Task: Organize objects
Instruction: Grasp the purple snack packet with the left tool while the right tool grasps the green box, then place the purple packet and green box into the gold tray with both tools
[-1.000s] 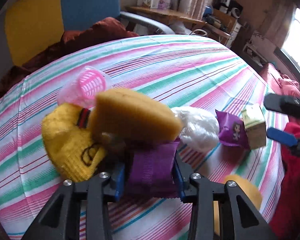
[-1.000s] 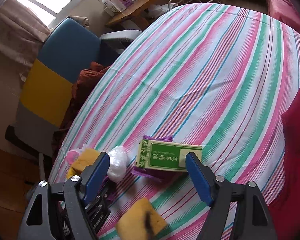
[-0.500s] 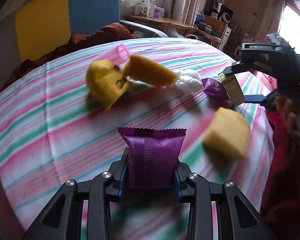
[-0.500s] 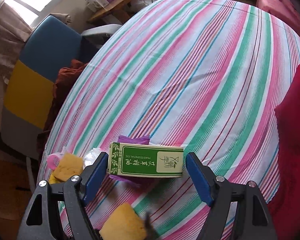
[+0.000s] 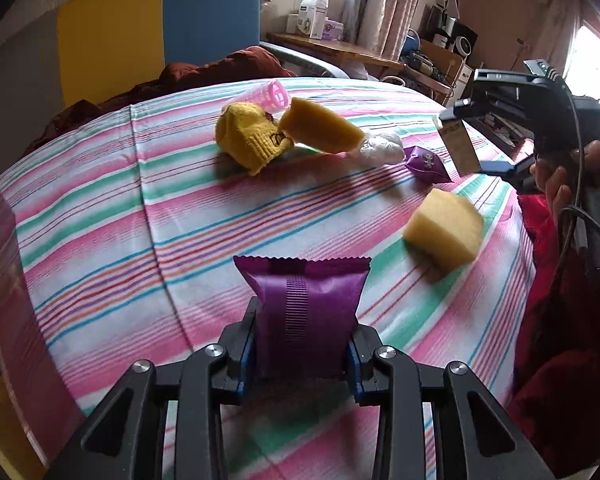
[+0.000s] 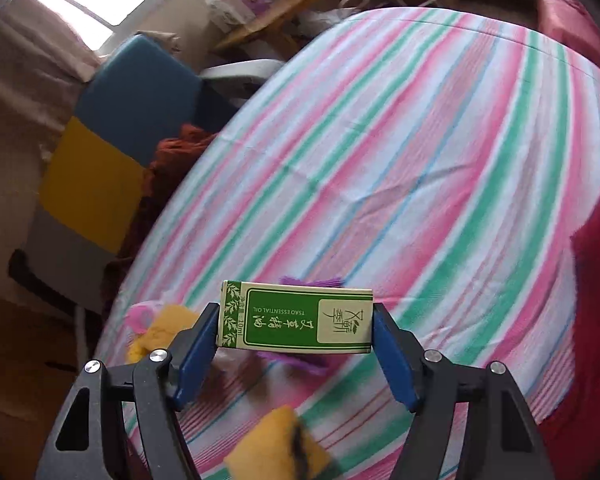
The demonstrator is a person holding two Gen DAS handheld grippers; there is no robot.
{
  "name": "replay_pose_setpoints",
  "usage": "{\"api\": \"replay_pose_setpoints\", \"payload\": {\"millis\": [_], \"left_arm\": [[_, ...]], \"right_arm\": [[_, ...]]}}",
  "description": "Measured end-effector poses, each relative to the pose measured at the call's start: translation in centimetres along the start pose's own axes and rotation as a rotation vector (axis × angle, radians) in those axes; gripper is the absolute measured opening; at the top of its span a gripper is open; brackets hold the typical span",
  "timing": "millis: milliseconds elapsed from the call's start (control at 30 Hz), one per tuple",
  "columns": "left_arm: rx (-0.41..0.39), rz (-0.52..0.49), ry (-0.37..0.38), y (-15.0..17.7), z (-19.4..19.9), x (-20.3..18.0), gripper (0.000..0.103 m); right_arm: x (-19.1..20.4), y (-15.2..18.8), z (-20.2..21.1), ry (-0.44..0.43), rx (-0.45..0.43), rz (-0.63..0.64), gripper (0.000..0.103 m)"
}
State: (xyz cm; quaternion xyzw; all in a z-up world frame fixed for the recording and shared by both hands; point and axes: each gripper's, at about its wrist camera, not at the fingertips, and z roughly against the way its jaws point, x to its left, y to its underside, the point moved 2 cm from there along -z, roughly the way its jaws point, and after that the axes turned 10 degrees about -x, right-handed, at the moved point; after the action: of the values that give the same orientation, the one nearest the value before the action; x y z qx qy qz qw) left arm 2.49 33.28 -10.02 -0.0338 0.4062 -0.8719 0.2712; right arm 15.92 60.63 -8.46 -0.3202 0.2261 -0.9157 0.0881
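The left hand-held gripper [image 5: 302, 354] pinches a purple packet [image 5: 305, 312] upright at 6 o'clock, lifted off the striped table [image 5: 100, 216] for sorting; the right hand-held gripper [image 6: 296, 344] clamps a green box [image 6: 296, 322] lengthwise by its ends, likely so it carries level

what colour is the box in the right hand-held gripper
Green and cream box, clearest in the right wrist view.

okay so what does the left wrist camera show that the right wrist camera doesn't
Left wrist only: the left gripper shut on a purple packet, plus a white plastic bag. Right wrist only: the printed green face of the box clamped in the right gripper. Both: the striped tablecloth, the yellow sponges and the blue-and-yellow chair.
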Motion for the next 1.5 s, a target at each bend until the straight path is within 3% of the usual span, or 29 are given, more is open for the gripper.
{"api": "replay_pose_setpoints", "payload": {"millis": [267,467,633,867,1133,1233,1367,1500], "left_arm": [[-0.064,0.062,-0.017,-0.6,4.3,1.1,0.036],[-0.158,0.118,-0.039,-1.7,9.7,3.1,0.036],[-0.198,0.165,-0.11,-1.0,13.7,6.0,0.036],[-0.242,0.244,-0.225,1.4,18.5,10.8,0.036],[-0.262,0.362,-0.366,6.0,23.8,15.9,0.036],[-0.261,0.405,-0.419,7.9,25.1,17.5,0.037],[-0.243,0.484,-0.47,10.0,25.7,19.4,0.051],[-0.266,0.489,-0.509,10.6,26.4,19.6,0.062]], "right_arm": [[5.3,1.4,1.4,-0.191,-0.005,0.184,0.074],[8.4,3.3,2.3,-0.258,0.008,0.345,0.074],[11.5,6.2,2.3,-0.28,0.069,0.486,0.074],[18.1,12.7,4.8,-0.405,0.15,0.659,0.074],[26.5,23.3,7.1,-0.622,0.291,0.813,0.075],[28.2,27.1,7.0,-0.64,0.35,0.861,0.076],[28.9,30.5,6.3,-0.612,0.399,0.905,0.078],[28.7,32.4,6.0,-0.586,0.414,0.93,0.083]]}}
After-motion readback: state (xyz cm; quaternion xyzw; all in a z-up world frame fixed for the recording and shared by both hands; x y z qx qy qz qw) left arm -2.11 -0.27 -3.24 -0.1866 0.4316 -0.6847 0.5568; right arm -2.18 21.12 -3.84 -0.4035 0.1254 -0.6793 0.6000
